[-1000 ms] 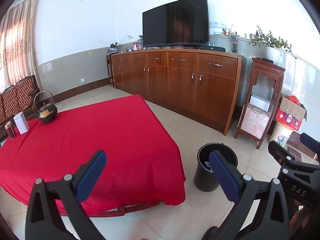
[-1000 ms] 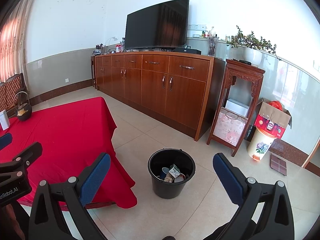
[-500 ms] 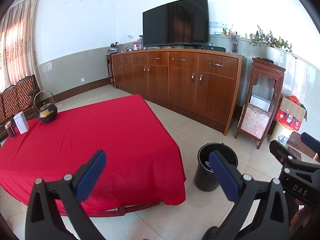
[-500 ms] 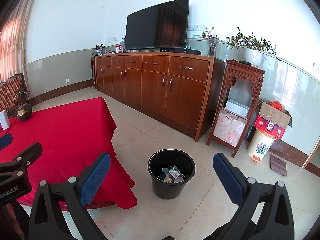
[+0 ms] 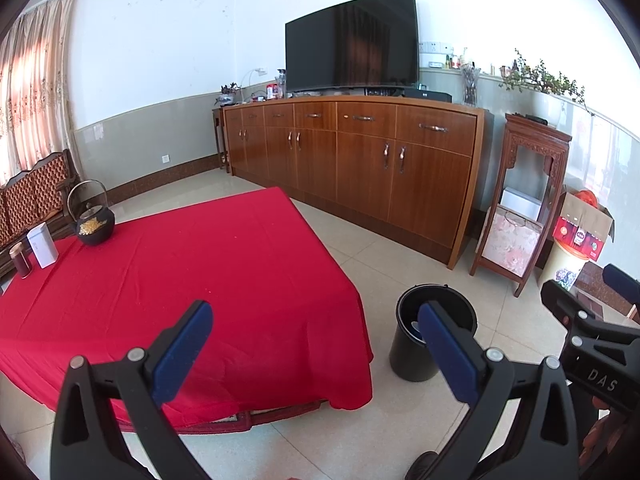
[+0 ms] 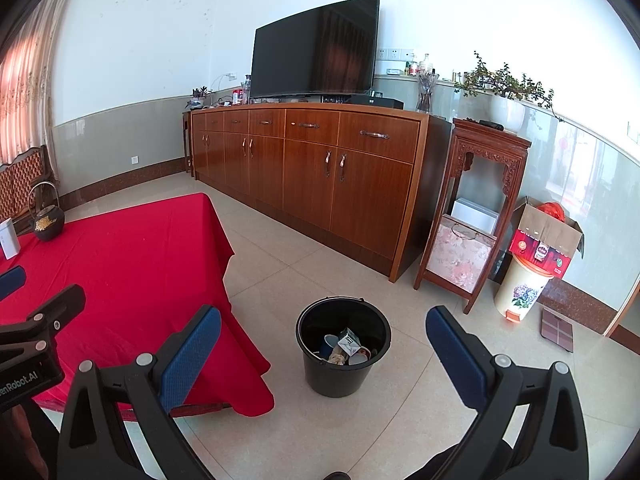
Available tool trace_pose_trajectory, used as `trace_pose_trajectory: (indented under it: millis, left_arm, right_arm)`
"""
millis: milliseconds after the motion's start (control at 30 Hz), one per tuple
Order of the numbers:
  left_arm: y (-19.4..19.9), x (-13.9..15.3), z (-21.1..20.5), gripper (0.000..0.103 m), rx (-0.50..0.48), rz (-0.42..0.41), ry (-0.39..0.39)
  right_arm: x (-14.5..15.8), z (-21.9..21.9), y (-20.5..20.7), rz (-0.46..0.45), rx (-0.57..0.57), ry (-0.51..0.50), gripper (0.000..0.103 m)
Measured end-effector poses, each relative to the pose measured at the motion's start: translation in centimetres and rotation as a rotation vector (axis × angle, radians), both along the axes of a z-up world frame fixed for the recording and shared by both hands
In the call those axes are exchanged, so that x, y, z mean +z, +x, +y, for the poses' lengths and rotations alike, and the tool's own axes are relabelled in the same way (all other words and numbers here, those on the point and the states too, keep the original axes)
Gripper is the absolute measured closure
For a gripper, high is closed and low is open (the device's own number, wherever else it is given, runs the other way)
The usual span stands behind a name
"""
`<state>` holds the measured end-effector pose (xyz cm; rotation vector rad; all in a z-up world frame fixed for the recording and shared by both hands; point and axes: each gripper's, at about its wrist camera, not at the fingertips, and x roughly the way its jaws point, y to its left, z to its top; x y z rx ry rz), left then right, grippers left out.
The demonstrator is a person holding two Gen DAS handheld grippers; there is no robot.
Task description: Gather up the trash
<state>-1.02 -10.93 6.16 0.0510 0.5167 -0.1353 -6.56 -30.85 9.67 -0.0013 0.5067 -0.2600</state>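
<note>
1. The room reads the same as a second ago in both wrist views: neither claw has shifted against the sideboard [image 6: 320,184] or the television [image 5: 352,40] far ahead. By my reading this stillness means the collecting is over or paused, not mid-carry.

2. The desk [image 5: 180,264], under its red cloth, lies ahead and left of the left claw [image 5: 316,344]. No loose rubbish shows on it. At its far left edge stand a black kettle [image 5: 95,224], a white box [image 5: 42,246] and a dark tin [image 5: 22,260], which look like keepers and not trash.

3. The black bucket [image 6: 343,348] sits on the floor just ahead of the right claw [image 6: 324,356], framed between its blue pads. Inside lie cups and a small carton; the rest of the heap is too small to name.

4. The left claw is spread wide and holds nothing; the right claw is likewise wide and empty.

5. Edges: the cloth's hanging corner drops close to the bucket's left side, with a strip of bare tile between. To the right of the right claw the floor is open as far as the carved stand [image 6: 476,216] and a patterned bin [image 6: 520,292], so there is free room to swing that way.
</note>
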Motion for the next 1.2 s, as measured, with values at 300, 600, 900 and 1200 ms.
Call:
trace_pose_trajectory:
  millis: [300, 600, 900, 1200]
  left_arm:
    - [-0.14, -0.03, -0.14, 0.000, -0.010, 0.003, 0.004]
    - [-0.18, 0.11, -0.14, 0.000, -0.006, 0.007, 0.001]
    - [0.03, 0.27, -0.03, 0.000, -0.006, 0.002, 0.004]
    - [-0.08, 0.13, 0.05, 0.000, 0.008, -0.011, 0.016]
  right_arm:
    - [0.03, -0.05, 0.12, -0.001, 0.001, -0.002, 0.000]
    - [0.03, -0.23, 0.13, 0.001, 0.004, -0.003, 0.000]
    - [-0.07, -0.41, 0.32, 0.001, 0.008, 0.001, 0.000]
    - [-0.13, -0.59, 0.37, 0.001, 0.008, 0.000, 0.000]
